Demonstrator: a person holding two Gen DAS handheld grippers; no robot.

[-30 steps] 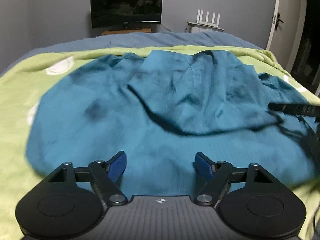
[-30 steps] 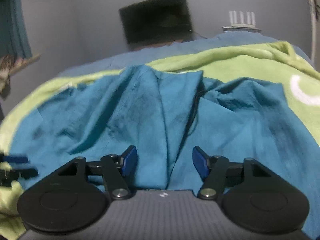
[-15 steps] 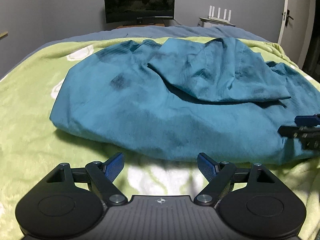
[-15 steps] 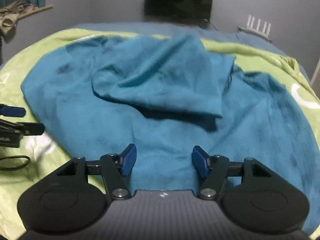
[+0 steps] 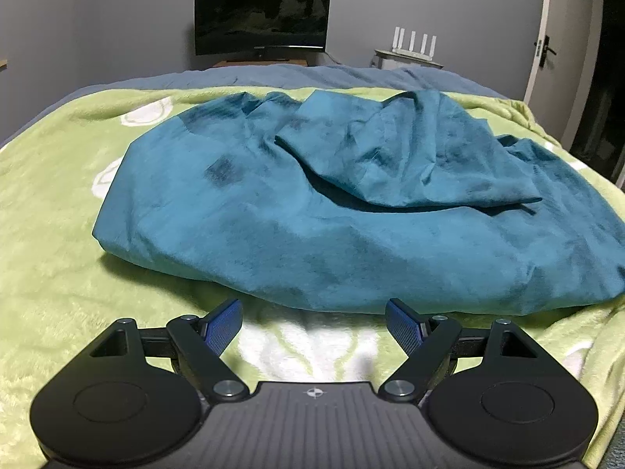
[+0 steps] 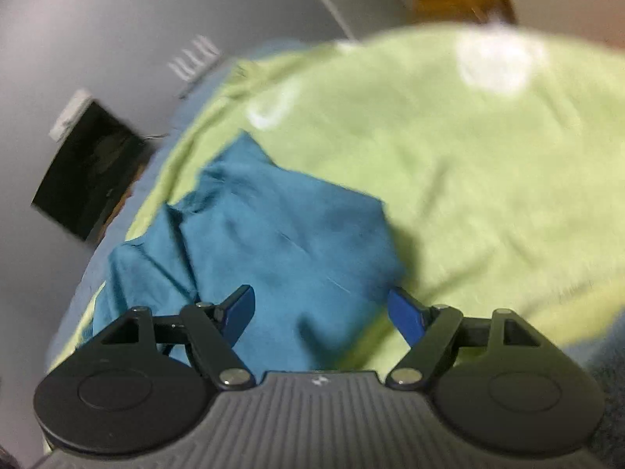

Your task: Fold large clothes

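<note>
Teal garment [image 5: 312, 211] lies in a rumpled heap on the green blanket [image 5: 50, 234], one flap thrown over its middle. Left gripper [image 5: 314, 326] hovers short of the near hem, jaws spread, empty. Right gripper [image 6: 320, 312] is tilted over the garment's right-hand corner [image 6: 273, 242]; its jaws have just been opening and pinch nothing.

Judgement: take two matching corners and pull the cloth flat before creasing.

Monitor [image 5: 262, 17], router [image 5: 414, 45] and door [image 5: 547, 47] stand well apart; nothing obstructs.
</note>
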